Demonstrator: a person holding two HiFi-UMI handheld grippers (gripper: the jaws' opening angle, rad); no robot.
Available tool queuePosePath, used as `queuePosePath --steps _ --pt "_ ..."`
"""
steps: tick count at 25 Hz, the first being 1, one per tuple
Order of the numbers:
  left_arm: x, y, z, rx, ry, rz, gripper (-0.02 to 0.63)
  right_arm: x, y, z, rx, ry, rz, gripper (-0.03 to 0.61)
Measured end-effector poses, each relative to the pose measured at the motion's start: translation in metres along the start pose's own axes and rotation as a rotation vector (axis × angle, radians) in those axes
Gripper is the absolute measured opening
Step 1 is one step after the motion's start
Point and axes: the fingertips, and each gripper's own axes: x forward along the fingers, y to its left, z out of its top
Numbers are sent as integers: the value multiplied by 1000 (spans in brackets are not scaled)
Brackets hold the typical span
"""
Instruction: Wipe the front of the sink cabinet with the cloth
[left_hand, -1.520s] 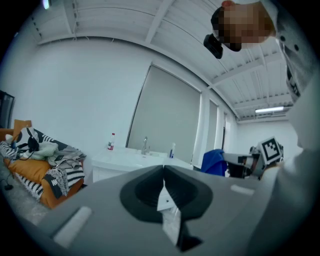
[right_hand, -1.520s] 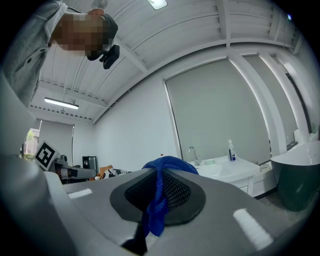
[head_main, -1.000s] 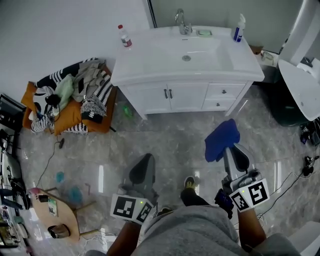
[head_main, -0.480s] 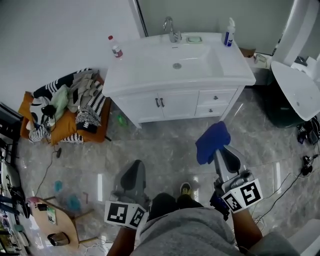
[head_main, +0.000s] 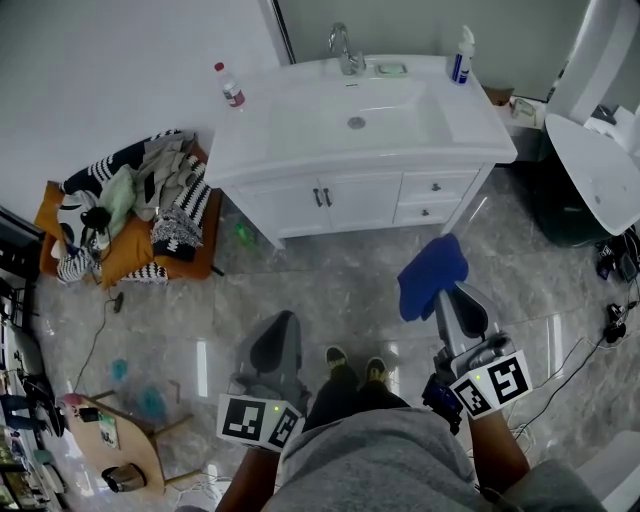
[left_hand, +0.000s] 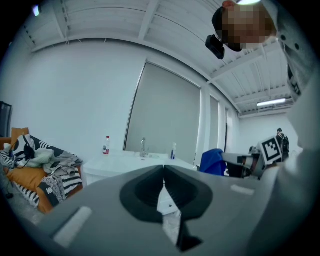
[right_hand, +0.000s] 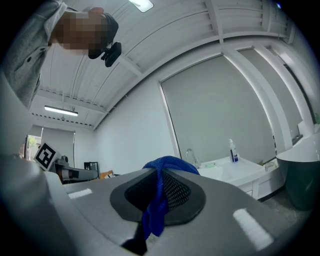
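Head view looks steeply down on a grey marbled floor (head_main: 330, 275) and a white sink cabinet (head_main: 300, 205). The cabinet's long side runs left to right across the top of the picture, with its front turned toward the person's shoes (head_main: 352, 362). Two doors (head_main: 345, 200) with dark handles sit at the middle of that front, and two drawers (head_main: 432, 198) at its right. On top are a basin (head_main: 375, 105), a tap (head_main: 345, 48), a red-capped bottle (head_main: 230, 86) near the left corner and a blue-and-white bottle (head_main: 460, 58) at the back right.

The right gripper (head_main: 441, 292) is clenched on a blue cloth (head_main: 432, 272) and aims up the picture toward the drawer side of the cabinet. The cloth is bunched over the jaw tips. Its long axis slants from near left to far right, and its far end points at the drawers. It hangs over the floor, well apart from the cabinet front. In the right gripper view a strip of its mesh weave runs down between the two jaws.

The left gripper (head_main: 283, 322) is low on the person's left and points toward the doors. In the left gripper view its jaws are pressed together at the tips and hold nothing.

Left of the cabinet, striped clothes (head_main: 175, 195) lie heaped on an orange cushion (head_main: 135, 240).
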Motion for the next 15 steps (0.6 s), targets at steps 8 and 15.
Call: queuePosePath --steps 8,15 --pt "15 32 -3 -25 1 -35 12 30 14 0 -37 13 -27 28" --pt "31 66 -4 -48 3 -59 12 60 20 -3 -66 36 -55 28"
